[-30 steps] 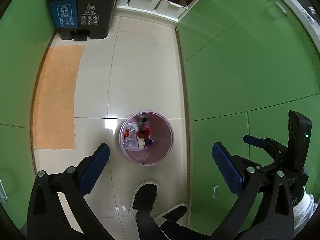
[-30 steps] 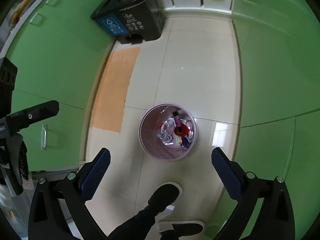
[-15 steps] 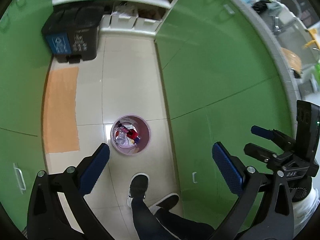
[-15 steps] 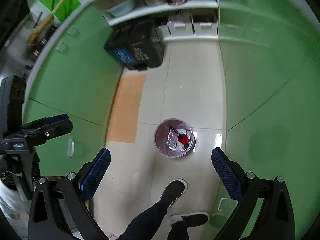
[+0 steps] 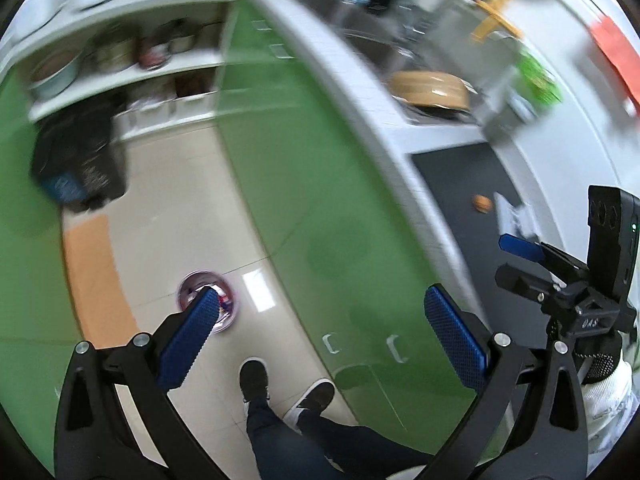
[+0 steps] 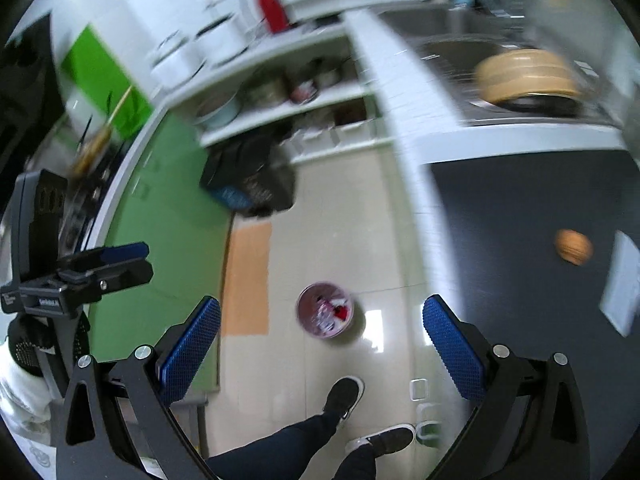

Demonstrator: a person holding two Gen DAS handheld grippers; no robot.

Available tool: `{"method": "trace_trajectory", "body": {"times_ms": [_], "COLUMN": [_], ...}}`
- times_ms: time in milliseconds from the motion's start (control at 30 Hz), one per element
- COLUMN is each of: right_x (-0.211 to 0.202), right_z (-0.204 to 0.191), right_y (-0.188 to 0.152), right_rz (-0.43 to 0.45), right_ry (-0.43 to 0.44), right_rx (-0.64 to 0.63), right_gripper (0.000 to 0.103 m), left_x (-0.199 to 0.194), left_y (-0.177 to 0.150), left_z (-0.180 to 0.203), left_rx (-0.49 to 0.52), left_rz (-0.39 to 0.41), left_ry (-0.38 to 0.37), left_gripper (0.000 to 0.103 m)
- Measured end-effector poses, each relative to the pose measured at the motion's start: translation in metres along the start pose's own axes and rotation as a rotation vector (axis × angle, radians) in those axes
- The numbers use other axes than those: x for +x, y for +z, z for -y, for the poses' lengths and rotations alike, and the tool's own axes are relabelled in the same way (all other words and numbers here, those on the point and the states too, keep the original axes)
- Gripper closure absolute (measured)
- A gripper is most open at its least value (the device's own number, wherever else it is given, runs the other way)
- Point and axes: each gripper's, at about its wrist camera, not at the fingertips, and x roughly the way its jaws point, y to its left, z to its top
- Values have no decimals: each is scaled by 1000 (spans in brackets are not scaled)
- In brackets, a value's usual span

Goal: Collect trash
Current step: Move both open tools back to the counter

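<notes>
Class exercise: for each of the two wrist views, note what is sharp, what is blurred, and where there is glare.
Left wrist view: the left tool is sharp, the shelves and worktop smear with motion blur, and a window glare lies on the floor beside the pink bin. Right wrist view: the right tool is crisp, the orange object is blurred, and straight edges bow from fisheye distortion.

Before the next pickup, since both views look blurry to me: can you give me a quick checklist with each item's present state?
1. Left tool open and empty: ok.
2. Right tool open and empty: ok.
3. Pink trash bin upright on the floor, with trash inside: ok.
4. Trash in view on the dark countertop: a small orange-brown object and a white paper piece: ok.
5. What the orange-brown object is: cannot tell, blurred.
6. Either tool close to that trash: not ok.
</notes>
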Motion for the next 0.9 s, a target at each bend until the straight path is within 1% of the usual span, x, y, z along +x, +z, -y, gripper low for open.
{"method": "trace_trajectory", "body": {"times_ms": [100, 167, 233, 267, 367, 500, 567, 633, 733, 900], "right_x": [-29, -50, -66, -77, -101, -128, -138, -141, -145, -147], "right_z": [38, 66, 87, 100, 131, 160, 181, 193, 209, 230], "right_y": [-10, -24, -35, -42, -58, -77, -85, -90, -97, -102], "right_rz": [43, 74, 95, 111, 143, 172, 181, 185, 185, 182], "right_ry": [-47, -90, -122, -143, -186, -224, -233, -238, -242, -240], "right_rx": [82, 144, 195, 227, 293, 350, 380, 401, 428, 455], "right_gripper": [6, 6, 6, 6, 6, 6, 6, 6, 6, 6], "left_x": [14, 25, 39, 45, 65, 101, 120, 143, 171, 213], "left_y": [12, 18, 26, 26, 36, 45, 49, 55, 61, 69], "left_z": [44, 73, 106, 117, 158, 211, 232, 251, 271, 287], "left_rx": [92, 146, 213, 236, 308, 388, 417, 430, 454, 490], "left_rz": [-29, -49, -68, -73, -98, -139, -156, -184, -213, -249], "left_ry": [-45, -72, -99, -109, -144, -172, -174, -180, -167, -117], "left_gripper": [3, 3, 3, 3, 3, 3, 3, 3, 3, 3]}}
